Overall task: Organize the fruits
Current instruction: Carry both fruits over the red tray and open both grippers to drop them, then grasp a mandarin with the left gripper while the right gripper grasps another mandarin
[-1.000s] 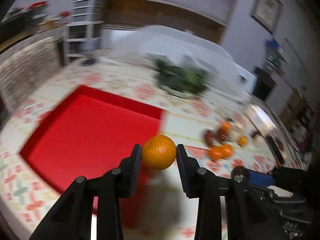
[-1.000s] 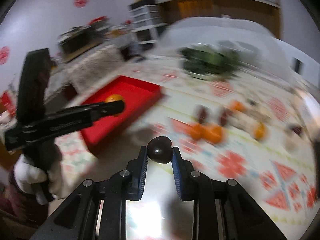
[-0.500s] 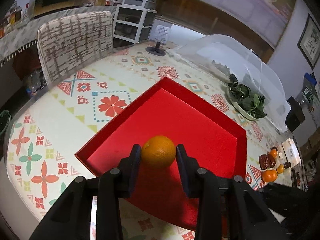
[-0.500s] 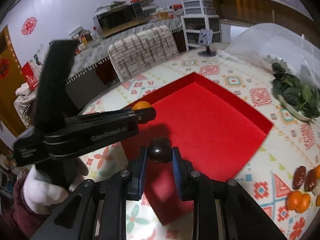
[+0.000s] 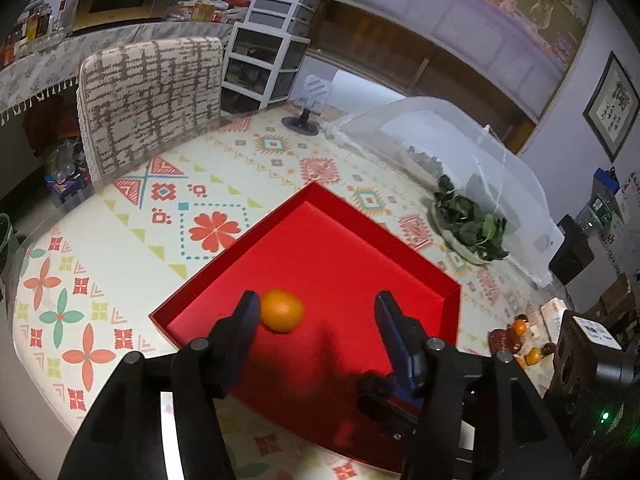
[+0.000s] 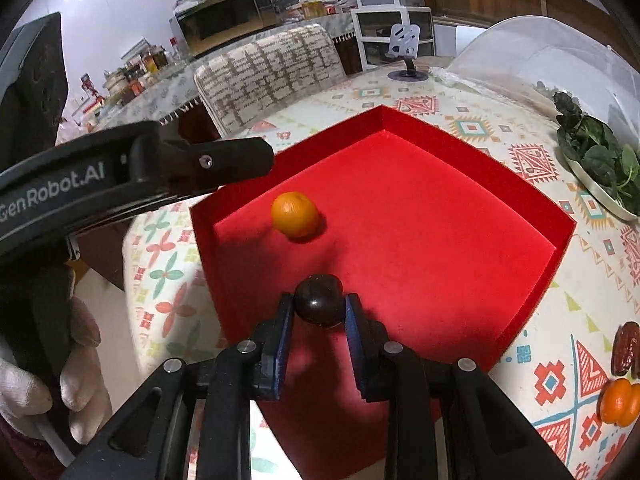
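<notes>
A small orange (image 5: pixel 281 310) lies loose on the floor of the red tray (image 5: pixel 384 224), by the left finger of my left gripper (image 5: pixel 316 316), whose jaws stand wide open above the tray. The orange (image 6: pixel 295 214) also shows in the right wrist view, near the tray's (image 6: pixel 472 148) left wall. My right gripper (image 6: pixel 319 312) is shut on a dark round fruit (image 6: pixel 319 299) and holds it over the tray's near part. The left gripper's black body (image 6: pixel 132 176) reaches in from the left.
More fruit lies on the patterned tablecloth at the right: oranges (image 6: pixel 619 402) and dark dates (image 6: pixel 625 348). A plate of green leaves (image 5: pixel 470 228) sits beside a clear dome cover (image 5: pixel 460 148). A patterned chair (image 5: pixel 152 100) stands at the table's far edge.
My left gripper has opened and let go of the orange, which now lies in the tray. My right gripper has moved forward over the tray with the dark fruit.
</notes>
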{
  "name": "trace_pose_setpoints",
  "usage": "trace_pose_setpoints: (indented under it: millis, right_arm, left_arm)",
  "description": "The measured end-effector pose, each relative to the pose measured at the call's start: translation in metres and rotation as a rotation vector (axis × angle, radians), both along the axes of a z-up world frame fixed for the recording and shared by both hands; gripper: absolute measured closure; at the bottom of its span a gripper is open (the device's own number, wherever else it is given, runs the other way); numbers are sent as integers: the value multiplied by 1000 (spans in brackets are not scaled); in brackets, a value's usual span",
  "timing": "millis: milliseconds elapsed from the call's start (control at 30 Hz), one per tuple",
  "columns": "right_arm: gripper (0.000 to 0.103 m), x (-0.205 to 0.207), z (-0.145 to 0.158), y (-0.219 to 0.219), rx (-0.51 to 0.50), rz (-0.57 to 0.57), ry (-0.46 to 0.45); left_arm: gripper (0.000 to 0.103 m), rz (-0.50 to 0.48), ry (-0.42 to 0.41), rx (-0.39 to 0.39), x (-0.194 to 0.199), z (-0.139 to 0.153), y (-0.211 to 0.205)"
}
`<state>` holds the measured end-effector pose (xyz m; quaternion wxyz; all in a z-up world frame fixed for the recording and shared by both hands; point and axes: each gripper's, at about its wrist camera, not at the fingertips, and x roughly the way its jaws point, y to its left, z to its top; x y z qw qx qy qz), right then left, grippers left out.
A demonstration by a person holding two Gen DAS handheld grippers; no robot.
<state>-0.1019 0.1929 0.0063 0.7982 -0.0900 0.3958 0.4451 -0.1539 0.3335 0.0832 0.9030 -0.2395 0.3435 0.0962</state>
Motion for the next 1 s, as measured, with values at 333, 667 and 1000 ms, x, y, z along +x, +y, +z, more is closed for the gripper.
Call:
trace_pose_setpoints:
  millis: [333,667,1000]
  right_arm:
    - [68,7,43,-117,136,-182,-42]
    - [63,44,23,-281,126,-550,2]
    - [63,64,-12,-277,100,-475,32]
  left_arm:
    - [30,-32,-76,-12,-7,25,-38]
    - [30,-334,-25,10,39,2,-153]
    - [31,-476,60,42,66,-32,-216]
